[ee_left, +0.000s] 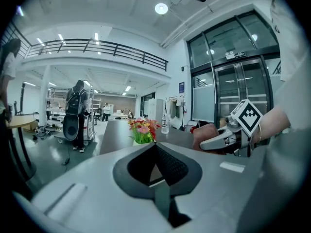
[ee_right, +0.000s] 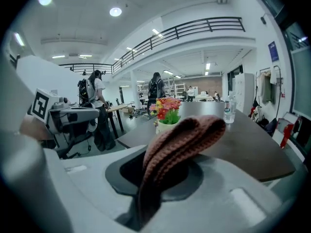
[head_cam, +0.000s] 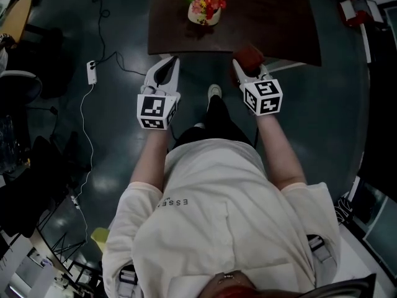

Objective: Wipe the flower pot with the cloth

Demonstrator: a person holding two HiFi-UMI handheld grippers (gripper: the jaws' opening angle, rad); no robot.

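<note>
1 cloth (ee_right: 181, 139) | in right gripper (head_cam: 249, 66) jaws | flower pot (ee_right: 167, 126) ahead, apart

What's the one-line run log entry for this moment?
stage: pre-wipe | left gripper: shut, empty | right gripper: shut on cloth | flower pot: on table, untouched

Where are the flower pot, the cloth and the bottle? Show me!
Flower pot (head_cam: 205, 18): head view, its cream side.
Cloth (ee_right: 182, 137): right gripper view, its folded middle.
Bottle (ee_right: 229, 113): right gripper view, its clear body.
</note>
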